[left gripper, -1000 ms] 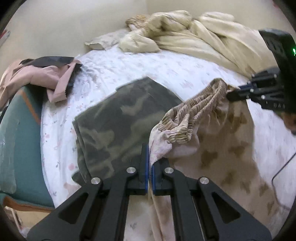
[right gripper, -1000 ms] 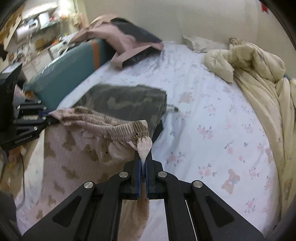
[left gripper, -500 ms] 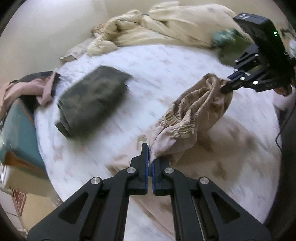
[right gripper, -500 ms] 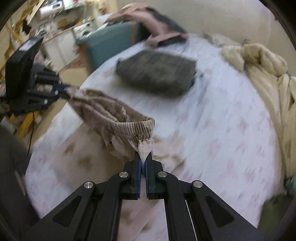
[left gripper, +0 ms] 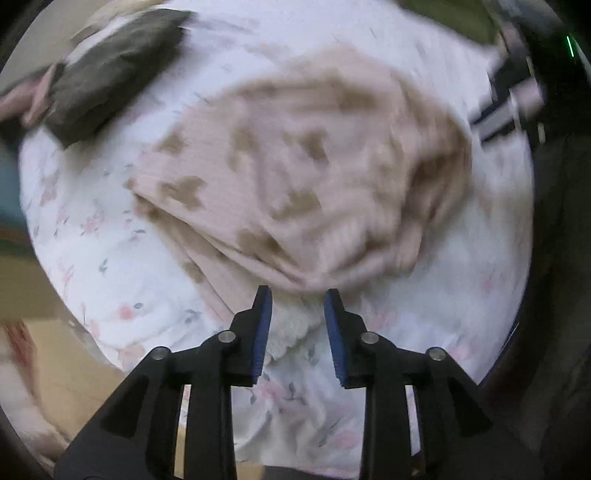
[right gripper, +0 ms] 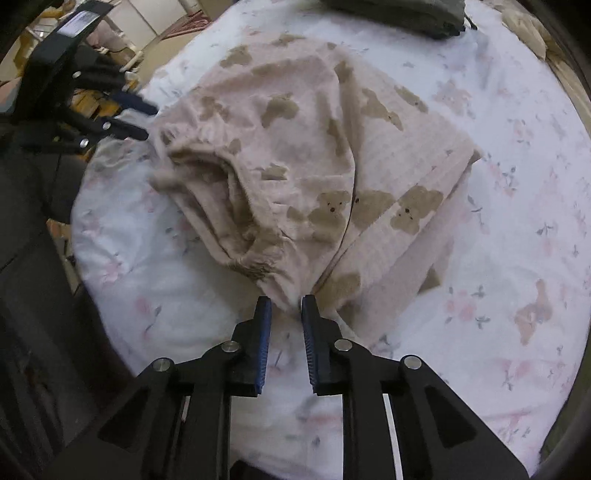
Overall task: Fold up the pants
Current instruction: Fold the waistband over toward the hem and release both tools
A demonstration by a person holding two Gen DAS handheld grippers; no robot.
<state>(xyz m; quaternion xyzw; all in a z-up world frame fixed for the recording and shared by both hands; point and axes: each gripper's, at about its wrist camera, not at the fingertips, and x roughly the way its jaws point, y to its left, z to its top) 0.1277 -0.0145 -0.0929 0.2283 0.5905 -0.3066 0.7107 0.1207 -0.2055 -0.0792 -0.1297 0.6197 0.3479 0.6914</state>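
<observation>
The pink pants with brown bear print (right gripper: 332,155) lie folded over on the white floral bed sheet (right gripper: 517,258); they also show, blurred, in the left wrist view (left gripper: 295,166). The elastic waistband (right gripper: 229,206) lies on top at the near left. My left gripper (left gripper: 297,295) is open and empty, just off the pants' near edge. My right gripper (right gripper: 286,301) is open and empty, with its tips at the pants' near edge. The left gripper also shows in the right wrist view (right gripper: 133,114), beside the waistband.
A folded camouflage garment (left gripper: 114,66) lies on the bed beyond the pants; it also shows in the right wrist view (right gripper: 399,14). The bed's edge and the floor (left gripper: 55,350) are to the left. A beige duvet (right gripper: 532,33) lies at the far right.
Both grippers carried the waistband forward and down over the pants, then opened and let it go. The pants now lie folded on the bed.
</observation>
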